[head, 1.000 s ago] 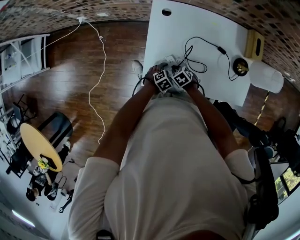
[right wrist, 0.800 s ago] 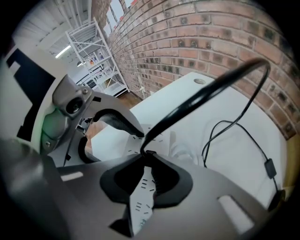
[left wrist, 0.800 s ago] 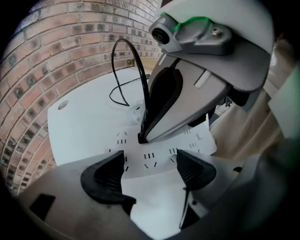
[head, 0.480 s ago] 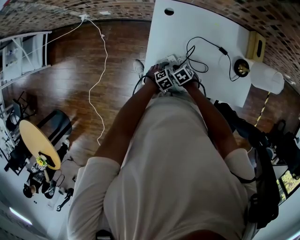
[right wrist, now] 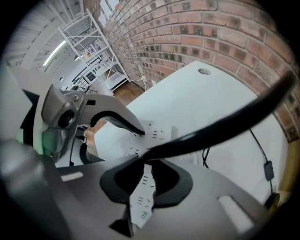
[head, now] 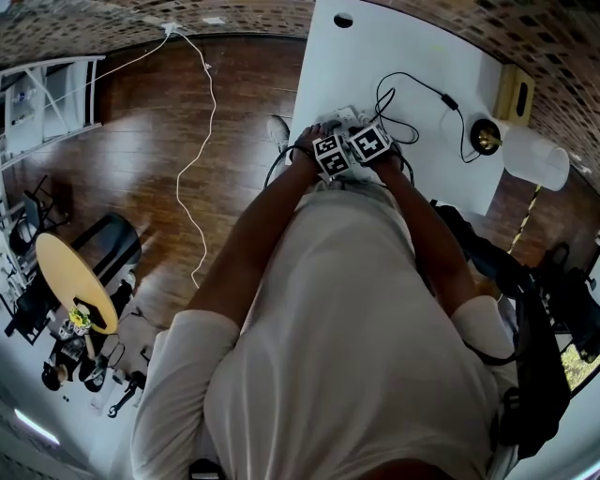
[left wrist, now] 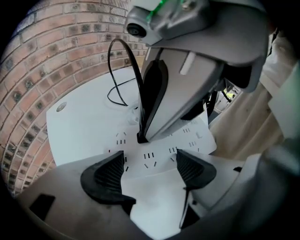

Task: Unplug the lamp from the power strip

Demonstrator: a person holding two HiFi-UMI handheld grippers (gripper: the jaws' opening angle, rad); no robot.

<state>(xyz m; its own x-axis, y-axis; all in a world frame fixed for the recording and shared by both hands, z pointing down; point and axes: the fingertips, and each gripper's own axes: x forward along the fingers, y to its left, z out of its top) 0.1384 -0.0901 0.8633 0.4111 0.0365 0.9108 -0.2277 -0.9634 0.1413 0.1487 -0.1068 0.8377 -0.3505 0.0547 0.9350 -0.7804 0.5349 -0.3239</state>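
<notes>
Between jaws of right gripper [right wrist: 147, 165], black plug [left wrist: 140, 137] in power strip [left wrist: 165, 153].

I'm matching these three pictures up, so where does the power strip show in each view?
Head view: power strip just beyond the marker cubes, mostly hidden.
Left gripper view: strip at centre, under the left claw's open jaws.
Right gripper view: strip at centre-left, beyond the right claw.
Shared landmark: the table's round hole, far end.

I see the white strip [left wrist: 159, 152] flat on the worktop [head: 375, 47], black plug [left wrist: 140, 137] seated in it. Its cord [right wrist: 225, 126] loops towards the white-shaded lamp [head: 534, 157] at far right.
</notes>
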